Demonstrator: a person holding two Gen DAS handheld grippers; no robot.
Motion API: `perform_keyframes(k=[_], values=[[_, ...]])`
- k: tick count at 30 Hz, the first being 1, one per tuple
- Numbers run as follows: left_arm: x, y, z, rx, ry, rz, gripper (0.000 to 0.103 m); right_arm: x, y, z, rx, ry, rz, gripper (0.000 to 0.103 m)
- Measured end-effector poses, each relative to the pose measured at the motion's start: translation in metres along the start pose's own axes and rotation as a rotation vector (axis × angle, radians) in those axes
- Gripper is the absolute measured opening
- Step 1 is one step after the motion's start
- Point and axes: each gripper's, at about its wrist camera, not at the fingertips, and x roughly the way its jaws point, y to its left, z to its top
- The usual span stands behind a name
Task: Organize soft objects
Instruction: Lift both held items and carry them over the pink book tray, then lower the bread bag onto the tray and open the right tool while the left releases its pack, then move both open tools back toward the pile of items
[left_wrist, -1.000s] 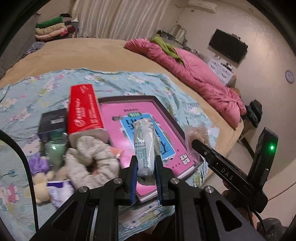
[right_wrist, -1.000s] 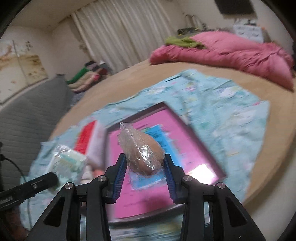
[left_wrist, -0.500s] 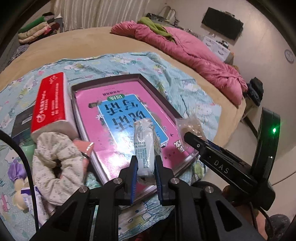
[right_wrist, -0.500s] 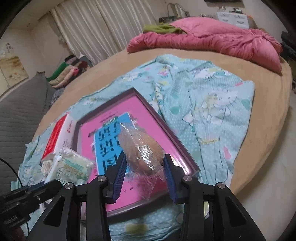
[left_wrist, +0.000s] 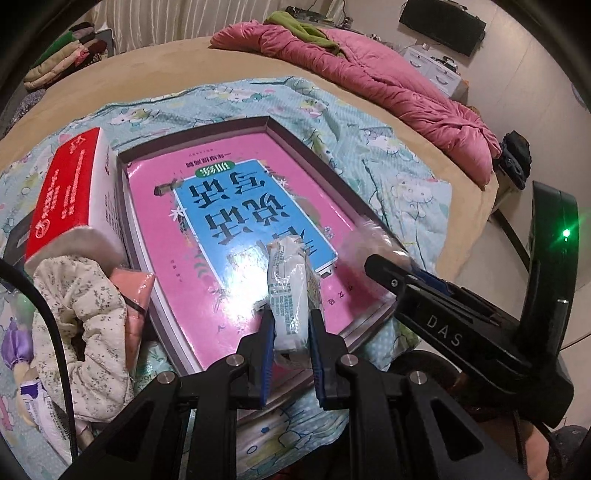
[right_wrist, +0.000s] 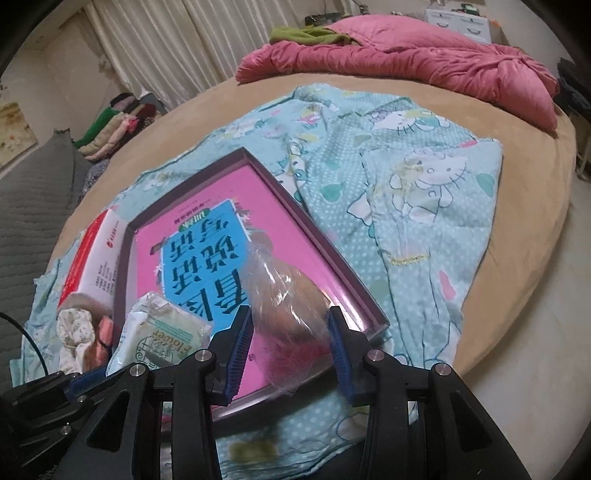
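Note:
My left gripper (left_wrist: 290, 325) is shut on a slim white tissue pack (left_wrist: 288, 295), held low over the near edge of a pink and blue book (left_wrist: 229, 206). The book lies in a dark purple-rimmed tray (left_wrist: 306, 147). My right gripper (right_wrist: 290, 325) is shut on a clear plastic bag with a soft brown lump inside (right_wrist: 291, 299), above the tray's near right corner (right_wrist: 369, 317). In the right wrist view the tissue pack (right_wrist: 162, 332) shows at lower left, close beside the bag. One of the right gripper's fingers (left_wrist: 388, 273) reaches in from the right in the left wrist view.
A red and white tissue box (left_wrist: 70, 199) stands left of the tray, with a floral scrunchie (left_wrist: 81, 306) and a pink packet (left_wrist: 135, 295) below it. All lie on a blue cartoon blanket (right_wrist: 424, 177) on a tan bed. A pink quilt (left_wrist: 388, 85) lies at the back.
Both grippers have sunk toward the tray with their loads still held. The book and tray now fill more of each view.

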Motion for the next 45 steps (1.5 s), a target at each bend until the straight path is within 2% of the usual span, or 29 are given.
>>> perform_keyframes(k=[10, 14, 16, 18, 21, 23, 25, 32, 36, 45], values=[[0.006, 0.004, -0.002, -0.011, 0.020, 0.018, 0.018, 0.000, -0.003, 0.000, 0.020, -0.005, -0.017, 0.045], [0.003, 0.005, -0.003, -0.007, 0.013, 0.020, 0.021, -0.004, -0.004, 0.000, 0.027, -0.025, -0.021, 0.055], [0.001, 0.006, -0.003, -0.014, 0.007, 0.016, 0.033, -0.006, -0.005, 0.001, 0.034, -0.037, -0.023, 0.059], [0.000, 0.006, -0.002, -0.013, 0.005, 0.025, 0.041, -0.008, -0.007, 0.002, 0.040, -0.047, -0.029, 0.060], [-0.003, 0.006, -0.002, -0.010, 0.000, 0.029, 0.041, -0.010, -0.008, 0.003, 0.046, -0.060, -0.030, 0.060], [-0.006, 0.006, -0.002, -0.005, -0.008, 0.033, 0.043, -0.012, -0.008, 0.003, 0.046, -0.068, -0.035, 0.067], [-0.009, 0.004, -0.003, 0.006, -0.018, 0.042, 0.051, -0.015, -0.008, 0.004, 0.047, -0.082, -0.039, 0.069], [-0.027, 0.002, -0.006, 0.027, -0.062, 0.045, 0.058, -0.021, -0.008, 0.005, 0.047, -0.118, -0.040, 0.073], [-0.047, 0.004, -0.010, 0.031, -0.109, 0.078, 0.069, -0.031, -0.003, 0.004, 0.025, -0.171, -0.034, 0.074], [-0.079, 0.023, -0.021, -0.020, -0.150, 0.121, 0.075, -0.053, 0.016, 0.003, -0.051, -0.265, 0.001, 0.076]])
